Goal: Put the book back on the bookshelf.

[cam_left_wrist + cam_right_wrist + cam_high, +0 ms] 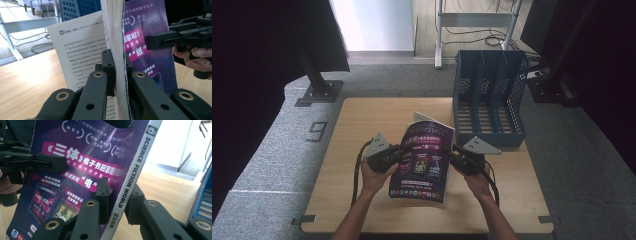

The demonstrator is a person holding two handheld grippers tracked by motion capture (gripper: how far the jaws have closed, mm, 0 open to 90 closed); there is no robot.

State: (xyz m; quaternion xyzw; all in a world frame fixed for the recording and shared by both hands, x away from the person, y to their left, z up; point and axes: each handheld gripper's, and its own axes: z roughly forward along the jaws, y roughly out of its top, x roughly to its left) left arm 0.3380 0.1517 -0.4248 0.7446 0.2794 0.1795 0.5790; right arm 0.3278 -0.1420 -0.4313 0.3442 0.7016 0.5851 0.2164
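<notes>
Glossy paper magazine (422,157) in matt black plastic jaws, over a smooth wooden table (362,120).

Each black tool (398,153) has brass-ringed screw holes, a grey three-cornered plate, and a trailing black cable.

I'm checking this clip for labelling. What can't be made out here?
- Magazine: small cover print is too small in the high view.
- Loose white page: body text is blurred in the left gripper view.
- Blue file rack: slot floors are partly hidden by dividers.
</notes>
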